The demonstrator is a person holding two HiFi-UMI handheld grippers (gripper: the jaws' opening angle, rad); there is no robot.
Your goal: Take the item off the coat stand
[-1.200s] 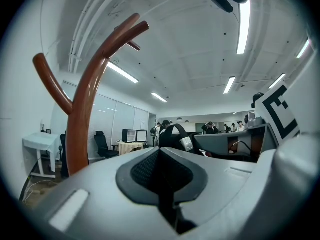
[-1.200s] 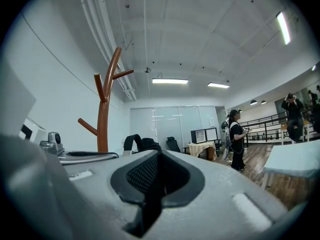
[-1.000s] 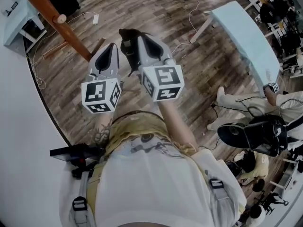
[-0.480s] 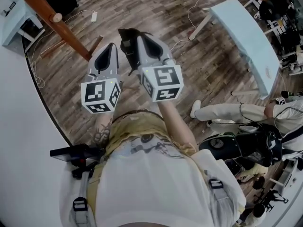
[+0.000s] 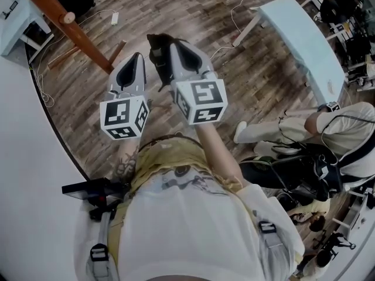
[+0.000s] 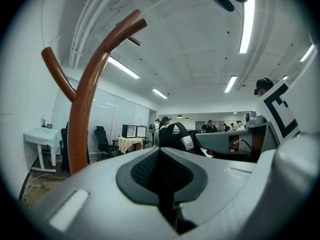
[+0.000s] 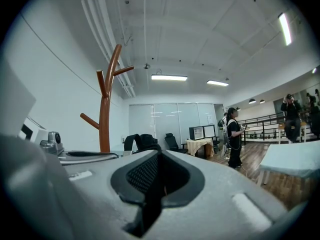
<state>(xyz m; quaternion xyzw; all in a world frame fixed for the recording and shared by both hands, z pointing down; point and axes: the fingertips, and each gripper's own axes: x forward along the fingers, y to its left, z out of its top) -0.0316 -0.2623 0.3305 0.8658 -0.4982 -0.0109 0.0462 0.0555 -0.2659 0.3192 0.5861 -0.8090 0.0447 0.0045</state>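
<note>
Right tongs point(image 5: 170, 49) pinching black item point(image 5: 156, 43), left tongs point(image 5: 136, 57) closed

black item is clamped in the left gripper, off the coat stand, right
Not quite: the gripper is wrong. The head view shows the black item at the tip of the right gripper, whose jaws are shut on it. The left gripper is beside it, jaws together on nothing. The item is off the coat stand, as you say.

Wood plank floor point(image 5: 193, 16) all round, a pale table point(image 5: 304, 40) off right, and a white power strip point(image 5: 113, 18) lying up top. Somebody in light trousers point(image 5: 343, 122) sits low. There's an office chair point(image 6: 102, 140) and monitors point(image 6: 132, 131) further back.
</note>
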